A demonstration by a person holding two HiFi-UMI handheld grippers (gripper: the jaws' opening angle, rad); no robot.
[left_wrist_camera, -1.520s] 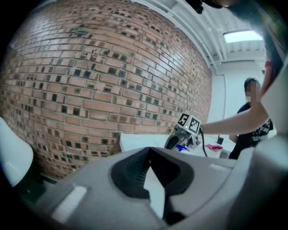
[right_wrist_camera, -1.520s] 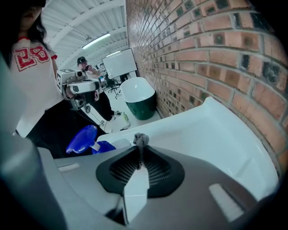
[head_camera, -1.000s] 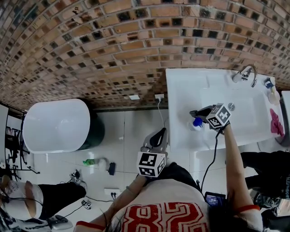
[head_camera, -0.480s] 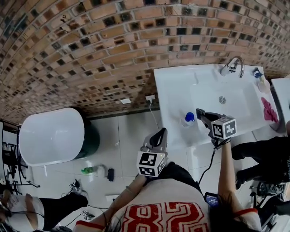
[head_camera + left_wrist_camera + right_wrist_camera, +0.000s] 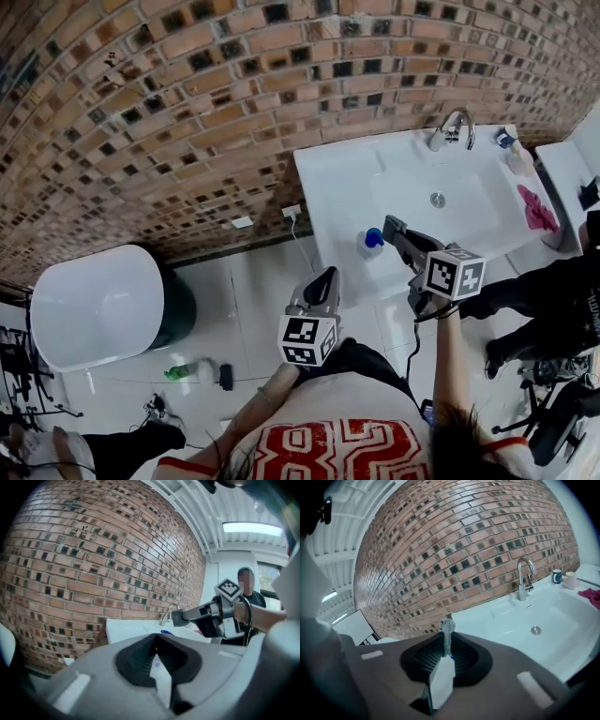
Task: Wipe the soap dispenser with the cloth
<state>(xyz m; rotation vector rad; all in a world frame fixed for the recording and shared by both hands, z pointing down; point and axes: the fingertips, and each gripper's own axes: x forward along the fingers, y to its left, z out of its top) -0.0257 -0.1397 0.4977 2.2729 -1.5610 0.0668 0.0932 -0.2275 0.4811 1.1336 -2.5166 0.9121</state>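
Since a second ago my right gripper (image 5: 392, 228) has come off the soap dispenser (image 5: 372, 240); it was over the blue cap then, and now its tips sit just to the right of the cap, beside rather than around it; the jaws are pressed together with nothing between them. The dispenser stands upright at the near left corner of the sink (image 5: 328, 173), close to the front rim (little margin there). The pink cloth (image 5: 536, 208) lies well apart on the sink's right edge; the basin between them is open. The left gripper (image 5: 325, 278) hangs over the tiled floor (image 5: 253, 281), short of the sink; its jaws are also closed and empty.
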